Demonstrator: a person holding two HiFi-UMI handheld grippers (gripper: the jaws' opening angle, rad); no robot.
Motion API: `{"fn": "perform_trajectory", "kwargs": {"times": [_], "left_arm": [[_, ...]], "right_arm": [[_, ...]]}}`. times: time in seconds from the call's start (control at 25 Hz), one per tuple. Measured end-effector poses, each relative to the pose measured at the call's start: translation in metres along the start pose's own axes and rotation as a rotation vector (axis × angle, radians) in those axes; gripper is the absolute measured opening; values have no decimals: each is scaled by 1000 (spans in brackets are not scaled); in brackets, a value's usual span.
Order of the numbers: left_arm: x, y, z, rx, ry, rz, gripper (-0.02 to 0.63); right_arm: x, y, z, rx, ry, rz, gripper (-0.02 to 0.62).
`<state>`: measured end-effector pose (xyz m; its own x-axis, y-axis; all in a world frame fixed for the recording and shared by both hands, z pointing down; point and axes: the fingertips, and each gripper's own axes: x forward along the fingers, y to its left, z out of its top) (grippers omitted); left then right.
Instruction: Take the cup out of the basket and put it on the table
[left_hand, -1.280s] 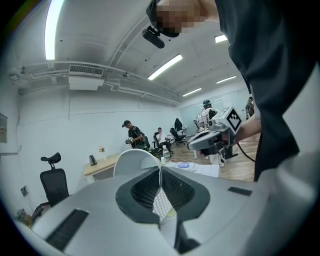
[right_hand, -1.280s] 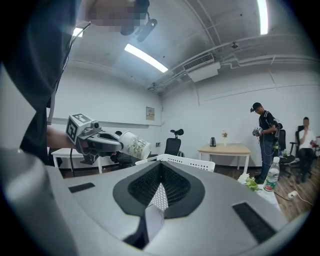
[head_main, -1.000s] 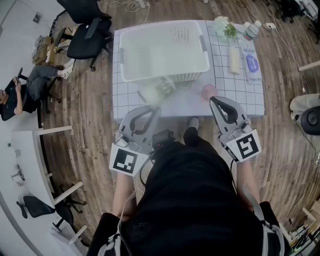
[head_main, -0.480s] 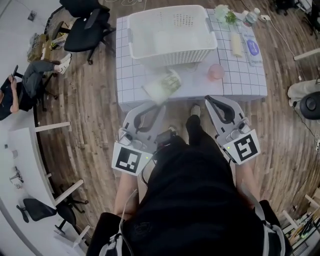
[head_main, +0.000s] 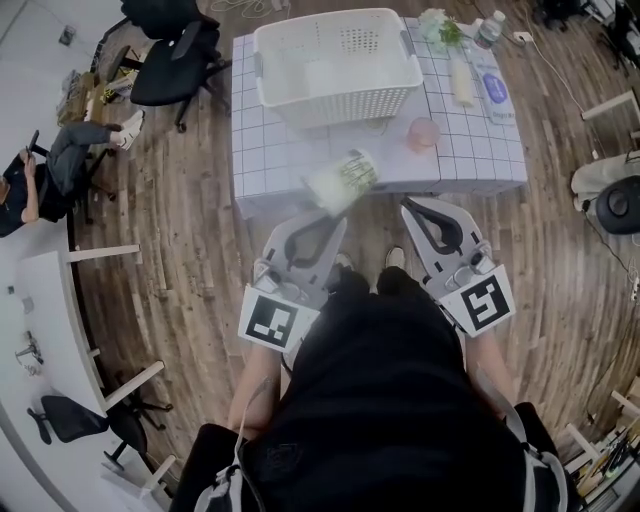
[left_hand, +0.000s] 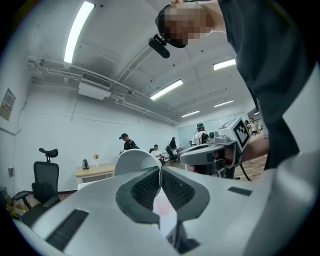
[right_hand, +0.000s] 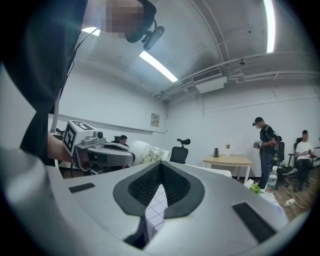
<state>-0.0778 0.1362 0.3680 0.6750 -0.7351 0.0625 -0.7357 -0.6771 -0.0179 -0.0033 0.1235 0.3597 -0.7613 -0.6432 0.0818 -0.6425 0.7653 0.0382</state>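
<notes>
A white cup (head_main: 342, 182) with a green leaf print hangs tilted in the air just off the near edge of the gridded white table (head_main: 270, 165). My left gripper (head_main: 337, 217) is shut on its rim. In the left gripper view that gripper (left_hand: 161, 172) pinches the thin cup wall (left_hand: 135, 159) between its pads. The white slatted basket (head_main: 340, 102) stands at the back of the table. My right gripper (head_main: 407, 206) is shut with nothing in it, beside the left one and short of the table edge. In the right gripper view its jaws (right_hand: 160, 169) meet, and the cup (right_hand: 150, 153) shows at left.
A small pink cup (head_main: 423, 133) stands on the table near its front right. Along the right side lie a white roll (head_main: 462, 82), a blue-labelled pack (head_main: 496, 92), a bottle (head_main: 488, 28) and flowers (head_main: 440, 28). Office chairs (head_main: 170, 70) and a seated person (head_main: 45, 170) are at the left.
Both grippers have drawn back from the table toward my body. The cup came along in the left gripper, from over the table's front to past its near edge.
</notes>
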Motion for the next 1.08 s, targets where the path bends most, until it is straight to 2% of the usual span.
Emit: {"fn": "perform_trajectory", "kwargs": {"times": [0.44, 1.08], "left_arm": [[18, -34, 15, 0, -9, 2, 23], [11, -44, 19, -2, -20, 30, 23]], "right_arm": [[-36, -17, 5, 4, -10, 8, 15], [-45, -12, 3, -18, 0, 45, 15]]}}
